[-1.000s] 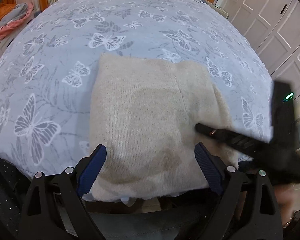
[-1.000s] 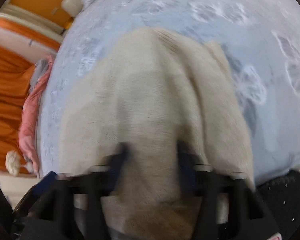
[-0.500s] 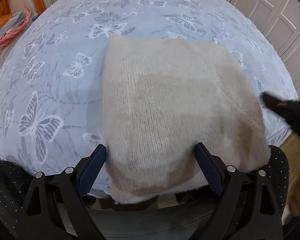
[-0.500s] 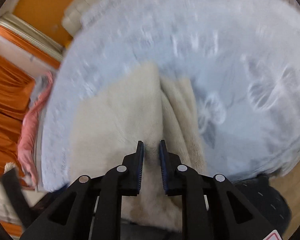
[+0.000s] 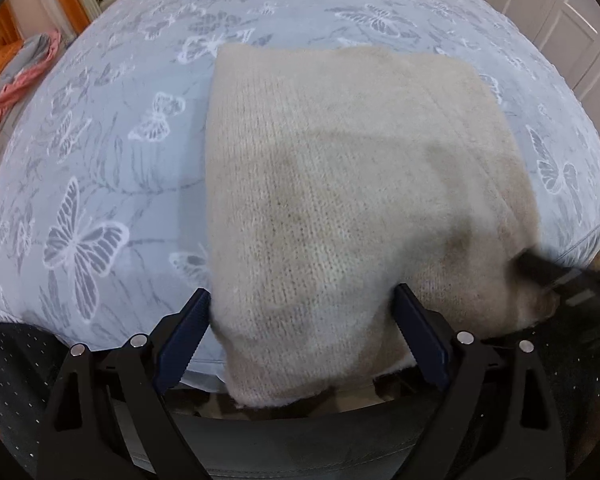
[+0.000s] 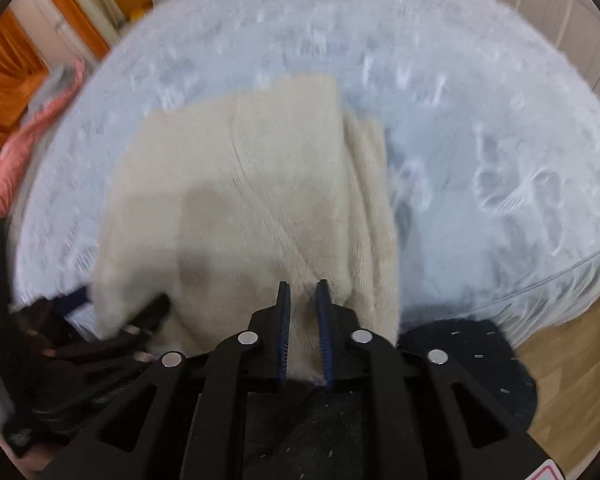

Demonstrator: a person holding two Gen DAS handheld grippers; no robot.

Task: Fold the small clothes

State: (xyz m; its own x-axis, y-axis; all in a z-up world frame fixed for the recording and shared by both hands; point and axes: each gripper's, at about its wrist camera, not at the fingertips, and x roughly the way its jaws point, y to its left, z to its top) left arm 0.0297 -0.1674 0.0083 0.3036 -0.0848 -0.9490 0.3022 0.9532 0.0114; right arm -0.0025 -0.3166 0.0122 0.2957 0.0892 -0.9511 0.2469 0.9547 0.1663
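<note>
The cream knit (image 5: 340, 200) lies on the bed (image 5: 100, 160) near its front edge, already folded into a compact, roughly rectangular stack; in the right wrist view a second layer (image 6: 370, 208) shows along its right side, so at least one fold appears done. The near edge overhangs the bed a little and looks uneven. The left gripper (image 5: 302, 332) is spread wide, its fingers flanking the near end of the knit without visibly clamping it. The right gripper (image 6: 303, 320) has its fingers drawn nearly together on a ridge of fabric at the near right part of the stack, so it seems to be pinching the knit there. That view is blurred by motion, so how tight the hold is remains unclear. Judging by this, the folding is well along; what is probably left is one more fold or a final squaring and release.
</note>
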